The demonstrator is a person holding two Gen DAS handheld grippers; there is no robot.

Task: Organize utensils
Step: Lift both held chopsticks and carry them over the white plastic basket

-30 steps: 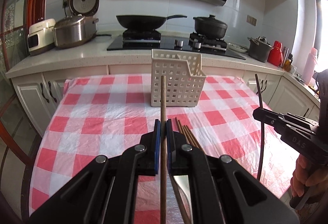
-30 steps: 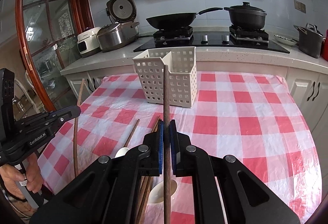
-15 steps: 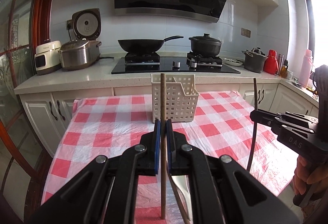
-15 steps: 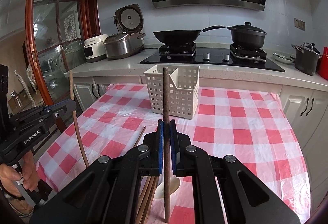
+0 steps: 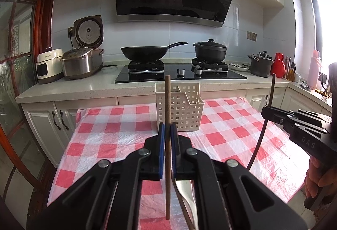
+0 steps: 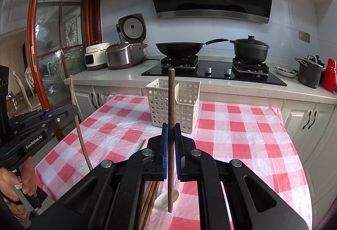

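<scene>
Both claws have risen since a second ago, each lifting its chopstick clear of the checked cloth. From the left: two rice cookers (image 5: pixel 82 61) on the counter, a wok (image 5: pixel 145 52) and lidded pot (image 5: pixel 209 51) on the hob, a grey pot (image 5: pixel 261 65) and red flask (image 5: pixel 278 64) far right. Left claw (image 5: pixel 166 137) is clamped on one upright brown chopstick (image 5: pixel 167 103); right claw (image 6: pixel 171 135) likewise grips one darker chopstick (image 6: pixel 171 99). One white slotted basket (image 5: pixel 185 110) stands straight ahead of both on the bench (image 5: pixel 118 131), nothing in between. Loose chopsticks (image 6: pixel 150 196) and a white spoon (image 6: pixel 163 198) lie on the bench beneath the claws; their number is partly hidden.
</scene>
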